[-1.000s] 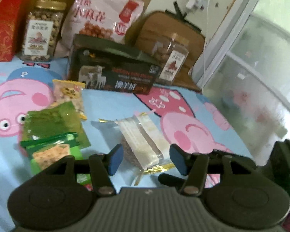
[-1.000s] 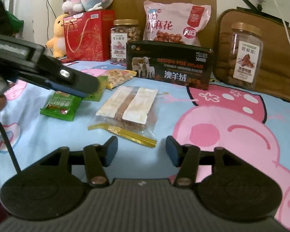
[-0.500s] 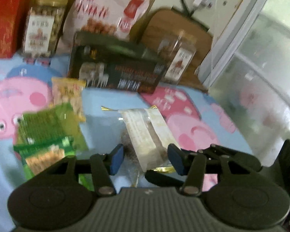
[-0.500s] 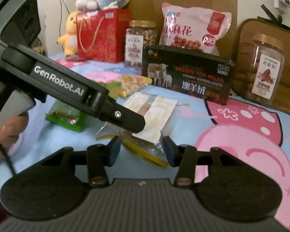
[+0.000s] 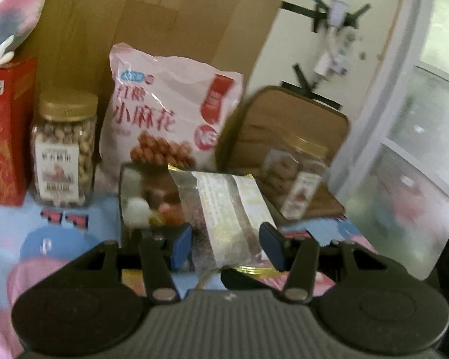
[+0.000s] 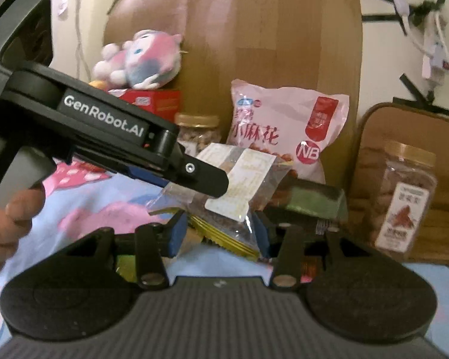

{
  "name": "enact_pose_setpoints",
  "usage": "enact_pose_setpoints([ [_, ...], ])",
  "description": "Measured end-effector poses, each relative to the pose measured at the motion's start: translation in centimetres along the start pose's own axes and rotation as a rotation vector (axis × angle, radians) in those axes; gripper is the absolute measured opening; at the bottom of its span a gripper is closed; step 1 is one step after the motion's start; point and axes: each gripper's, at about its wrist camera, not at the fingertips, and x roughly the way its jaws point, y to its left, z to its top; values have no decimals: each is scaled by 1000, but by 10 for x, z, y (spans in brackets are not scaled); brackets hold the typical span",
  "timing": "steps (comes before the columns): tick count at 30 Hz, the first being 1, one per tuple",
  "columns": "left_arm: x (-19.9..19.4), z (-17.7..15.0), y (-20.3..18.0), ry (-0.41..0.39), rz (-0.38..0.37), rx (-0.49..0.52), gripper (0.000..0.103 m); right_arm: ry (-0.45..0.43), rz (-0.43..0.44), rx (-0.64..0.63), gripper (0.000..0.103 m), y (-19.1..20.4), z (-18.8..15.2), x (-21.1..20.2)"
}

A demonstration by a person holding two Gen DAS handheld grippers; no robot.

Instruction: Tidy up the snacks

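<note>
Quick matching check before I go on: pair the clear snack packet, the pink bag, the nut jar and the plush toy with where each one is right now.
1. clear snack packet
2. pink bag
3. nut jar
4. plush toy

A. on top of the red box
B. held up in the air
C. leaning against the wooden board
D. standing just left of the pink bag

Pairs: 1-B, 2-C, 3-D, 4-A.

The left claw and right claw have just been closing, and both pinch the packet.

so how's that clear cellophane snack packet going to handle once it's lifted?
Probably floppy: the clear snack packet is thin film, crinkled where it spans both hand-held grippers. Likely light, since it looks flat. Possibly slippery: the film is glossy.
</note>
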Motion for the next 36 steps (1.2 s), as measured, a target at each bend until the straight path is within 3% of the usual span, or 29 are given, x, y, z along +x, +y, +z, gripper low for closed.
enact_pose_setpoints([
  [6, 49, 26, 19, 19, 67, -19, 49, 28, 12, 107, 51, -35, 13, 55],
  [10, 73, 27, 33, 47, 114, -60, 51, 9, -57, 90, 54, -35, 5, 76],
  [13, 77, 21, 40, 52, 125, -83, 51, -6, -55, 126, 62, -42, 2, 78],
  [17, 65, 15, 41, 42, 112, -98, 52, -15, -52, 123, 65, -44, 1, 69],
  [24, 24, -3, 17, 2, 128, -23, 52, -21, -45, 105, 65, -28, -3, 46],
  [31, -12, -36, -15, -20, 182, 67, 54, -29, -89, 140, 66, -19, -27, -1],
  [36, -26, -62, -24, 9, 232, 83, 54, -3, -108, 206, 66, -15, -48, -29],
])
